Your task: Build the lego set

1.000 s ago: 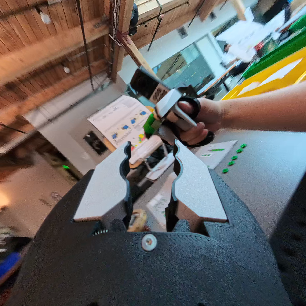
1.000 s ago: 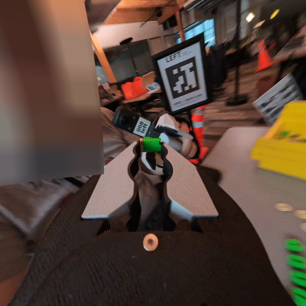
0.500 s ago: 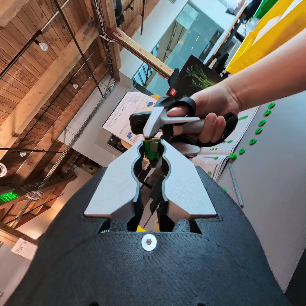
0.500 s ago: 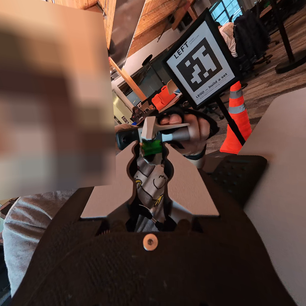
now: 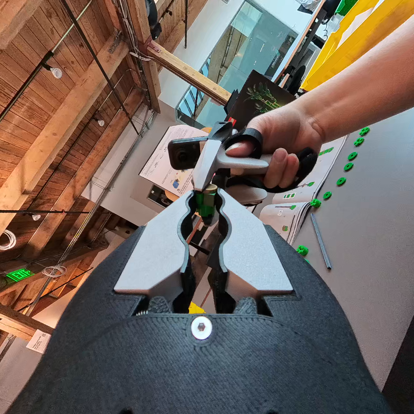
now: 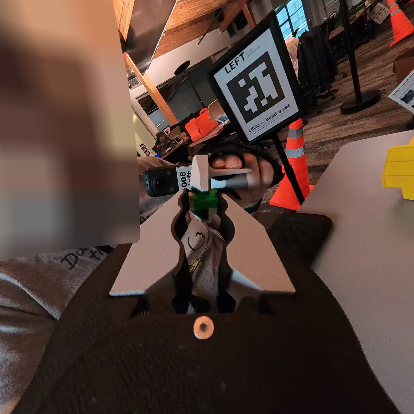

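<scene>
A small green lego assembly (image 5: 204, 206) with a tan end (image 5: 211, 189) is held in the air between both grippers, which face each other tip to tip. My left gripper (image 5: 205, 198) is shut on it from the sides. My right gripper (image 6: 202, 198) is also shut on the same green assembly (image 6: 205, 200). In the left wrist view the right gripper's fingers (image 5: 205, 170) sit above and below the piece, held by a hand (image 5: 284, 143). In the right wrist view the left gripper's fingers (image 6: 200, 174) do the same.
On the grey table (image 5: 369, 268) lie an open instruction booklet (image 5: 289, 215), several green round pieces (image 5: 348, 167) and a thin dark rod (image 5: 320, 242). Yellow bins (image 5: 358, 29) stand behind. A marker sign on a stand (image 6: 255, 89), an orange cone (image 6: 291, 174) and a dark pad (image 6: 298, 233) are nearby.
My left gripper was open and apart from the piece; it has come up to the right gripper and shut on the green assembly. Both grippers have tilted upward.
</scene>
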{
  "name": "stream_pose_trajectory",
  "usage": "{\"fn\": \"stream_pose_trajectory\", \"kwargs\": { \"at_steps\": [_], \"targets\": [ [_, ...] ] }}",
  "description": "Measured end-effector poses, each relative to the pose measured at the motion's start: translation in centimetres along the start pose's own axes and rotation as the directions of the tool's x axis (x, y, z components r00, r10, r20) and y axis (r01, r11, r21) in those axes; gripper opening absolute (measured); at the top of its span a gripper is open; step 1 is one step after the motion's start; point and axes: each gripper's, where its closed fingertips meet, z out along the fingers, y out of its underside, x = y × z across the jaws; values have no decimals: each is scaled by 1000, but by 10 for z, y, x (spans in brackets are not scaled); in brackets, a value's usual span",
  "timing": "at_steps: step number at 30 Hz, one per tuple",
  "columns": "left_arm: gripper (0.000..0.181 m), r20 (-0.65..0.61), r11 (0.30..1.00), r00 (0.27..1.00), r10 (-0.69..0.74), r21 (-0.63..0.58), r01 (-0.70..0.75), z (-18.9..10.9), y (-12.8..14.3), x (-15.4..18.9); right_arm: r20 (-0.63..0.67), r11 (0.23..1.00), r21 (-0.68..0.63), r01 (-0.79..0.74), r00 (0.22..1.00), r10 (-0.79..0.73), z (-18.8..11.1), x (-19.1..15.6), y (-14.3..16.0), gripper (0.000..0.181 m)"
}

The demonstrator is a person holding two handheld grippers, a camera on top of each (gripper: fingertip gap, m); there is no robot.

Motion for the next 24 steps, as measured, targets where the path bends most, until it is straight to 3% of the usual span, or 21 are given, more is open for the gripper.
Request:
{"fn": "stream_pose_trajectory", "kwargs": {
  "at_steps": [1,6,11,14,17,24],
  "targets": [
    [15,-1,1000,1000,1,-1,-1,0,-1,0,12,1000,1,-1,1000,1,0,-1,0,23],
    [15,22,994,994,107,-15,-106,1,-2,0,83,999,25,37,996,-39,-1,-5,0,34],
    [15,35,987,986,162,-20,-161,-1,-4,-1,32,986,-88,144,989,-142,0,-6,17,51],
    [16,22,973,973,229,-39,-228,-1,-1,5,14,986,-99,135,991,-134,5,-5,16,49],
    [16,25,965,965,263,-29,-262,-1,-3,8,7,984,-109,139,990,-139,8,-4,17,26],
    [16,15,958,958,286,1,-286,-5,-5,12,35,985,-124,119,993,-115,10,-5,22,26]
  ]
}}
